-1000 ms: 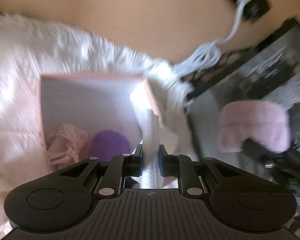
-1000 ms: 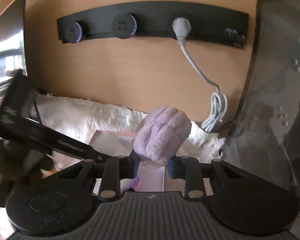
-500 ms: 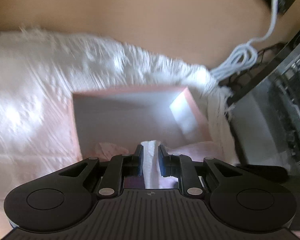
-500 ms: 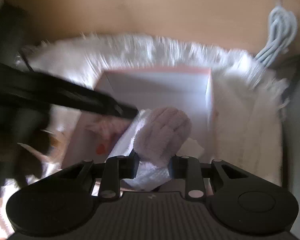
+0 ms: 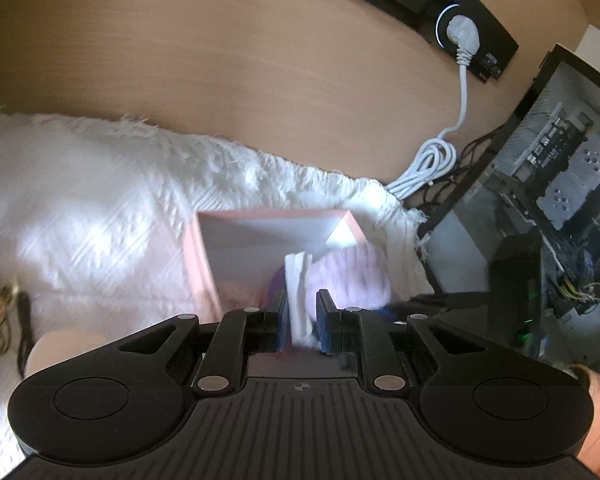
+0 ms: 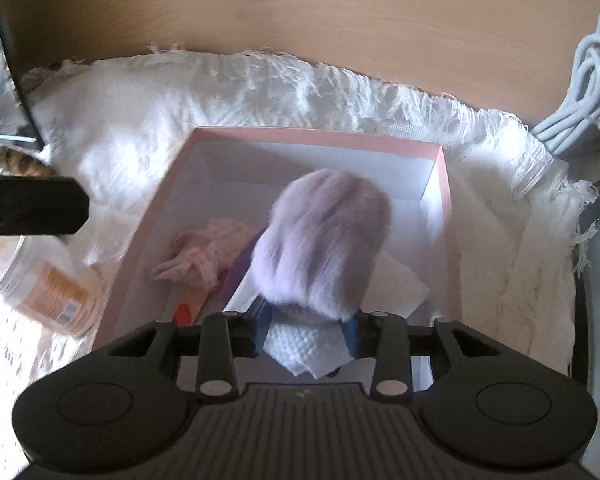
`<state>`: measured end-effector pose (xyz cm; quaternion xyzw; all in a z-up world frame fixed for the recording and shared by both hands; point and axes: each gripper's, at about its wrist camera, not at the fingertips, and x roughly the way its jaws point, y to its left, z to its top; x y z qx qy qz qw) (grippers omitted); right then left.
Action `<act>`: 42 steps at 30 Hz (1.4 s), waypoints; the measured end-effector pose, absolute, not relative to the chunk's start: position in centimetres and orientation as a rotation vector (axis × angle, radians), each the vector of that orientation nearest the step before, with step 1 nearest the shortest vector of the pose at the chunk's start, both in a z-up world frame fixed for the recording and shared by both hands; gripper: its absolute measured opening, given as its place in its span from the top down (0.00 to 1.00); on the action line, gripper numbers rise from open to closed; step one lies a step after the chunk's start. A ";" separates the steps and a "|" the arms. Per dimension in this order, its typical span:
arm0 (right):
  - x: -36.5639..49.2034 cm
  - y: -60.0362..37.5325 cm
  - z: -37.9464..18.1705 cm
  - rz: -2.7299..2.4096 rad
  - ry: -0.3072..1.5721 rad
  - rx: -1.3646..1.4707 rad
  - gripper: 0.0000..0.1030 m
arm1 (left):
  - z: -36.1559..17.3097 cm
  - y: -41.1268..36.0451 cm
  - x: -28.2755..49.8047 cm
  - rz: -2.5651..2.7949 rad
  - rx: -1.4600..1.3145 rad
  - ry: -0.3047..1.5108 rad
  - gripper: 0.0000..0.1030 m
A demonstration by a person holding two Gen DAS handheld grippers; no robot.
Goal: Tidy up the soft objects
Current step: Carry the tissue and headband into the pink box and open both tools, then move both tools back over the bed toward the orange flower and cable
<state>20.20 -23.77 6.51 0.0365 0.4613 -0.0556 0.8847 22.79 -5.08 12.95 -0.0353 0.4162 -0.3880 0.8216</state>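
A pink box (image 6: 444,184) with a white inside sits on a white fringed cloth (image 6: 260,88). My right gripper (image 6: 306,330) is shut on a fluffy lilac cloth (image 6: 324,244) and holds it over the box. In the box lie a pink frilly item (image 6: 204,252), a purple item (image 6: 240,268) and a white tissue (image 6: 308,348). My left gripper (image 5: 303,322) is shut on a folded white cloth (image 5: 298,292) over the box (image 5: 204,264). The lilac cloth (image 5: 348,276) shows just right of it.
A jar with an orange label (image 6: 48,284) lies left of the box. A coiled white cable (image 5: 428,164) runs to a wall socket (image 5: 462,34). An open computer case (image 5: 560,208) stands at the right. A dark object (image 6: 28,206) reaches in from the left.
My right gripper has swung down from facing the wall and brought the lilac cloth over the box. My left gripper has moved over the box with the white cloth.
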 end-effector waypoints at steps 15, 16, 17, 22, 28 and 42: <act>13.9 -23.0 14.7 -0.152 0.709 0.139 0.46 | 13.1 5.5 20.9 -0.731 -0.140 0.803 0.83; 13.8 -22.9 15.6 -0.152 0.700 0.147 0.45 | 13.2 6.5 20.9 -0.715 -0.140 0.797 0.83; 14.0 -22.8 16.4 -0.152 0.691 0.157 0.45 | 13.3 7.5 21.0 -0.699 -0.139 0.789 0.83; 15.1 -20.0 20.1 -0.138 0.650 0.194 0.44 | 13.5 13.7 21.3 -0.584 -0.122 0.724 0.83; 18.1 -11.5 22.0 -0.036 0.598 0.134 0.44 | 13.1 22.9 23.3 -0.387 -0.153 0.697 0.83; 25.4 2.5 22.5 0.174 0.644 0.086 0.44 | 13.2 27.8 29.0 -0.440 -0.208 0.747 0.83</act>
